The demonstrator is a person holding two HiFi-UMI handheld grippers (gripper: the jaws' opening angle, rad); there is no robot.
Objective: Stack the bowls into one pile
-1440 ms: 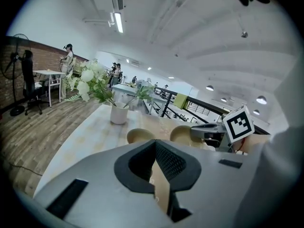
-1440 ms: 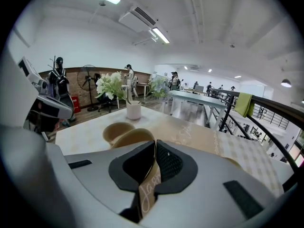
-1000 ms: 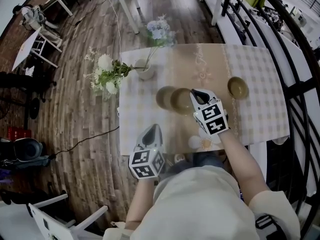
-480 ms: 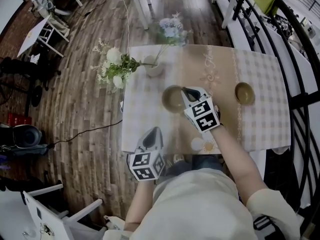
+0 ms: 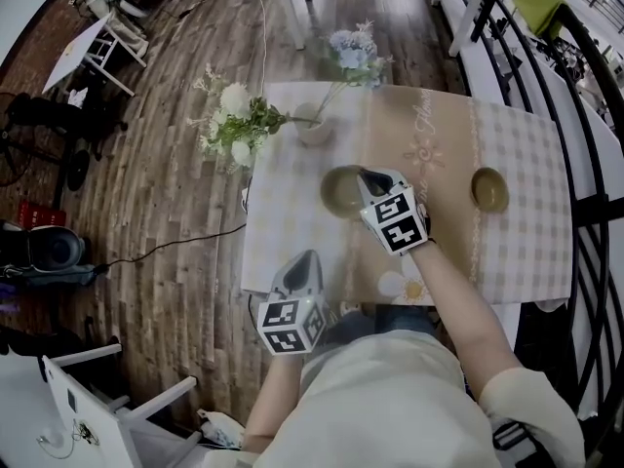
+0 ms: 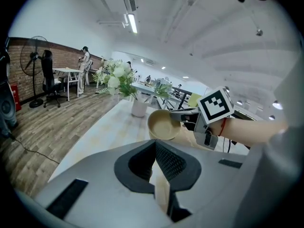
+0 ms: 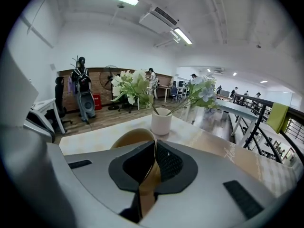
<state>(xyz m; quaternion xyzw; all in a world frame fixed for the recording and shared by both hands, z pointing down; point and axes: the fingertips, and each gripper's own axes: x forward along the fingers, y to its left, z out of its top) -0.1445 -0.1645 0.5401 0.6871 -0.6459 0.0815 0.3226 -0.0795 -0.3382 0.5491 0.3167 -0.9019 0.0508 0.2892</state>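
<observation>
A tan bowl [image 5: 341, 191] sits left of the table's middle, and my right gripper [image 5: 368, 176] is shut on its right rim. In the right gripper view the rim [image 7: 134, 137] runs between the jaws. The left gripper view shows this bowl [image 6: 163, 125] tilted toward me, held by the right gripper [image 6: 183, 118]. A second bowl that stood beside it is covered; I cannot tell whether the held bowl rests in it. Another tan bowl [image 5: 488, 189] stands alone at the right. My left gripper [image 5: 304, 259] hangs at the table's near edge, shut and holding nothing.
A white vase [image 5: 314, 130] with white and blue flowers [image 5: 234, 125] stands at the table's far left, just behind the held bowl. A black railing [image 5: 585, 86] runs along the right side. Wooden floor lies to the left, with chairs and a cable.
My right gripper carried its bowl left, over the neighbouring bowl, so only one outline shows there now. The left gripper stayed at the near edge.
</observation>
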